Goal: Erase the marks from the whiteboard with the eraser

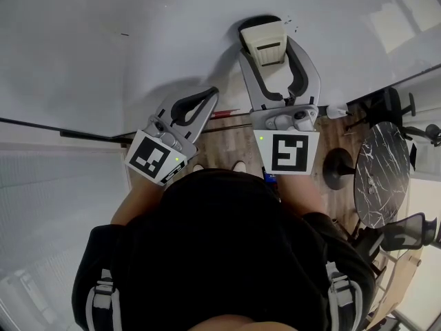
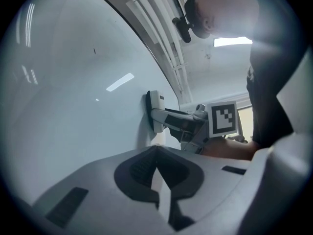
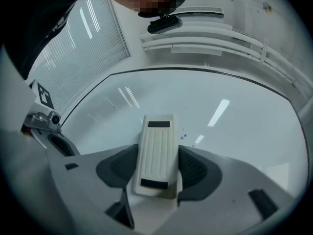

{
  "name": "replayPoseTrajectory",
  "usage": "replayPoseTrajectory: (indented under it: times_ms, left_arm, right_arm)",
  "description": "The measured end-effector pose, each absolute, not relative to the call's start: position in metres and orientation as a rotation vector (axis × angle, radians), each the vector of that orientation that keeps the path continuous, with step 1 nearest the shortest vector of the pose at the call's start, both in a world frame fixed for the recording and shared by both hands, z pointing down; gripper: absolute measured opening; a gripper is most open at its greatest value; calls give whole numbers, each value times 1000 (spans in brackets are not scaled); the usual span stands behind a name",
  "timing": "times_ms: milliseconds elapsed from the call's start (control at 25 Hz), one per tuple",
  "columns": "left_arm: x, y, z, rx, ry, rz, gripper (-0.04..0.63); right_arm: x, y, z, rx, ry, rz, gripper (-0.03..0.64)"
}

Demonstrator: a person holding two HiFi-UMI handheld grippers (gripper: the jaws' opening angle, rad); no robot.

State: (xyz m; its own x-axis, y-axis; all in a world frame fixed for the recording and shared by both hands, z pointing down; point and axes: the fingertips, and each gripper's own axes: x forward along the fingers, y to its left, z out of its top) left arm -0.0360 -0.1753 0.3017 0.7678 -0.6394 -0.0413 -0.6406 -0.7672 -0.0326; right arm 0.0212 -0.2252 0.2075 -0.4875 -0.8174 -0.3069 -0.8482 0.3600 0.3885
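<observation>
The whiteboard [image 1: 138,40] fills the upper part of the head view. My right gripper [image 1: 270,50] is shut on a cream ribbed eraser [image 1: 266,41] that lies flat against the board. In the right gripper view the eraser [image 3: 157,153] sits between the jaws, with small blue marks [image 3: 183,136] just to its right. The same marks [image 1: 293,23] show beside the eraser in the head view, and a short dark stroke [image 1: 124,34] sits far left. My left gripper [image 1: 207,99] hangs lower left of the eraser, shut and holding nothing. The left gripper view shows the eraser [image 2: 155,110] edge-on against the board.
A red marker [image 1: 222,114] lies on the ledge under the board. To the right stand a round marble table [image 1: 382,174] and black office chairs [image 1: 389,105] on a wooden floor. A window with blinds [image 1: 55,205] lies to the left.
</observation>
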Motion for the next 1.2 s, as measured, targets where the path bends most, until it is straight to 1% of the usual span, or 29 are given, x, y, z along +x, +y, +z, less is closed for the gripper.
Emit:
replayPoseTrajectory:
  times_ms: [1200]
  left_arm:
    - [-16, -172, 298, -2906, 1064, 43, 5]
  right_arm:
    - [148, -251, 212, -1843, 2405, 644, 253]
